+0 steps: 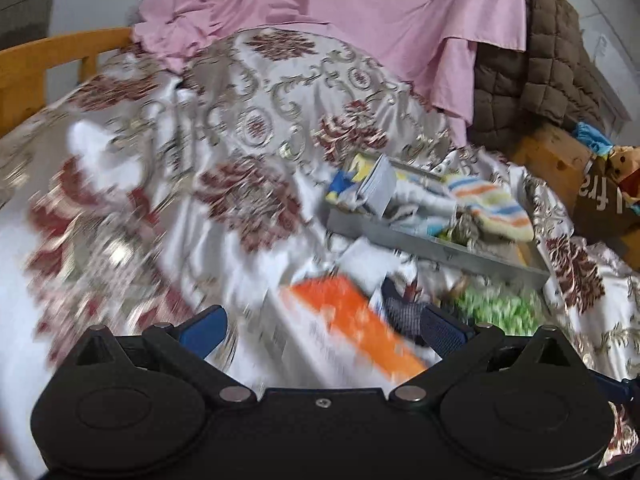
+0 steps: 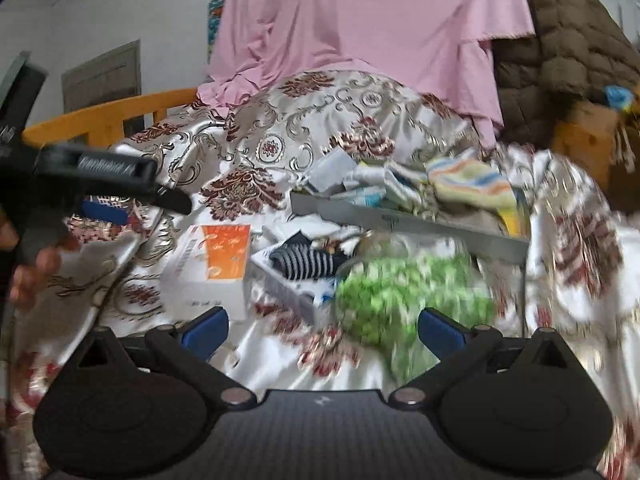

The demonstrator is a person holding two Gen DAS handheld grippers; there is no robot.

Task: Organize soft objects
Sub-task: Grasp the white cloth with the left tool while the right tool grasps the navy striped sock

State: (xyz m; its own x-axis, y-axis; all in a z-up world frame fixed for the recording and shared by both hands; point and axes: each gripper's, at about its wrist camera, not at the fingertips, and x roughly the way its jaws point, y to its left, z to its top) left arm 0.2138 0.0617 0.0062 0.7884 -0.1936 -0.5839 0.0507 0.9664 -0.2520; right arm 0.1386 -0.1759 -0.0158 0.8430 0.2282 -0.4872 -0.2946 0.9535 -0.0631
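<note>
1. We hold the left gripper (image 1: 324, 328) low, jaws spread wide, empty, over an orange-and-white box (image 1: 352, 332).
2. Our right gripper (image 2: 322, 330) gapes too; fuzzy green cloth (image 2: 404, 300) at one o'clock.
3. Striped sock (image 2: 306, 264) at twelve, on glossy satin bedspread (image 2: 280, 140).

I'm looking at a bed with an orange wooden frame (image 2: 120, 114), covered by a shiny satin bedspread (image 2: 320, 120) in cream with dark red floral medallions, heavily rumpled. Directly on it I see a shallow grey tray (image 2: 400, 222) heaped with small fabric items, a pastel striped sock (image 2: 472, 184) on top. In front of the tray lie an orange-and-white box (image 2: 216, 268), a small open box holding a navy-and-white striped sock (image 2: 306, 266), and a blurred green-and-white soft item (image 2: 404, 300). A pink sheet (image 2: 360, 28) drapes down onto the bedspread at the back, beside a brown quilted blanket (image 2: 560, 52).
</note>
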